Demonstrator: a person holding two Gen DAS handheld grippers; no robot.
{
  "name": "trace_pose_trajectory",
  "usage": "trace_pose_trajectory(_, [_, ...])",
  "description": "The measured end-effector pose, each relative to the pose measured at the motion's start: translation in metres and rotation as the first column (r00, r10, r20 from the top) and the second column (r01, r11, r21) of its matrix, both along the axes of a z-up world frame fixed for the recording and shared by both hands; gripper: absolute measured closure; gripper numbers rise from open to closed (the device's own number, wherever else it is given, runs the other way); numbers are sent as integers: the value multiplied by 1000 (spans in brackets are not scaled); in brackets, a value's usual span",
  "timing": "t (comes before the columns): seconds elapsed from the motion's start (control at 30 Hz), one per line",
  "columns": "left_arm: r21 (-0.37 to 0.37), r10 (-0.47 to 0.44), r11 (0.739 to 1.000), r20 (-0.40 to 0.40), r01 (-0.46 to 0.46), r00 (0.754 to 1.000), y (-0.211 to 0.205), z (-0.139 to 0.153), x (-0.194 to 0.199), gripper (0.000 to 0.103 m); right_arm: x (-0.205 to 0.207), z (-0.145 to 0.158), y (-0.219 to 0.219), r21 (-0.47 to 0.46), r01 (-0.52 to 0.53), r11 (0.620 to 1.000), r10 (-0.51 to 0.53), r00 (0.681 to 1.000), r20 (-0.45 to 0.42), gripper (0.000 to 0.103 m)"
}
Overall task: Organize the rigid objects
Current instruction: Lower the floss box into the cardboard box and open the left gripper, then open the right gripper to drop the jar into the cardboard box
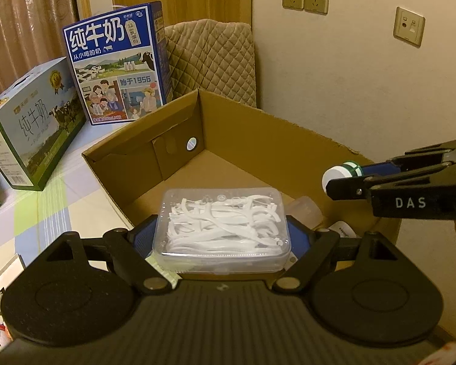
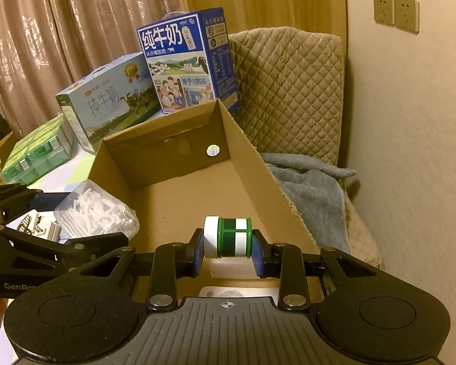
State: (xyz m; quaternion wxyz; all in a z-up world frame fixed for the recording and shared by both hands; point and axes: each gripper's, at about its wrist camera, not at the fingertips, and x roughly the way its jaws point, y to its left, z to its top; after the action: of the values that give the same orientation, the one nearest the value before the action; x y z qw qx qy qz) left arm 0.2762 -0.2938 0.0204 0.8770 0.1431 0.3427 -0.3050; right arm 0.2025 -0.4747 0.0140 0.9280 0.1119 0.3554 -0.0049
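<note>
My left gripper point(image 1: 223, 237) is shut on a clear plastic box of white floss picks point(image 1: 223, 231) and holds it over the near edge of an open cardboard box point(image 1: 258, 140). My right gripper point(image 2: 228, 245) is shut on a small green-and-white jar with a white cap point(image 2: 229, 237), held sideways above the box floor point(image 2: 179, 200). In the left wrist view the jar point(image 1: 342, 173) and right gripper point(image 1: 349, 179) come in from the right. The floss box point(image 2: 97, 210) shows at the left of the right wrist view.
A blue milk carton point(image 1: 118, 64) and a green milk carton point(image 1: 30, 118) stand behind the box on a checked cloth point(image 1: 54, 206). A quilted chair point(image 2: 288, 85) with a grey towel point(image 2: 313, 188) is to the right. A clear container point(image 1: 307, 210) lies in the box.
</note>
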Motion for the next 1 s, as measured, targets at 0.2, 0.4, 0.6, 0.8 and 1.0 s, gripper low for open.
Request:
trace_pose_trajectory(0.2, [3, 7, 1000, -8, -7, 1000, 1, -1, 2, 20, 1, 0, 3, -1, -4, 1000, 4, 1000, -3, 74])
trace_pose_trajectory(0.4, [1, 15, 1000, -2, -15, 1000, 5, 1, 0, 20, 1, 3, 5, -4, -9, 1000, 9, 1000, -1, 74])
trace_pose_trajectory(0.6, [-20, 40, 999, 15, -40, 999, 13, 8, 1, 20, 0, 3, 5, -3, -11, 1000, 11, 1000, 1, 74])
trace_pose_trajectory(0.8, [-34, 68, 997, 25, -67, 997, 23, 15, 3, 20, 0, 5, 8, -5, -17, 1000, 17, 1000, 1, 74])
trace_pose_trajectory(1.0, [-44, 91, 995, 28, -90, 995, 34, 19, 2, 20, 0, 5, 14, -1, -28, 1000, 28, 1000, 0, 74])
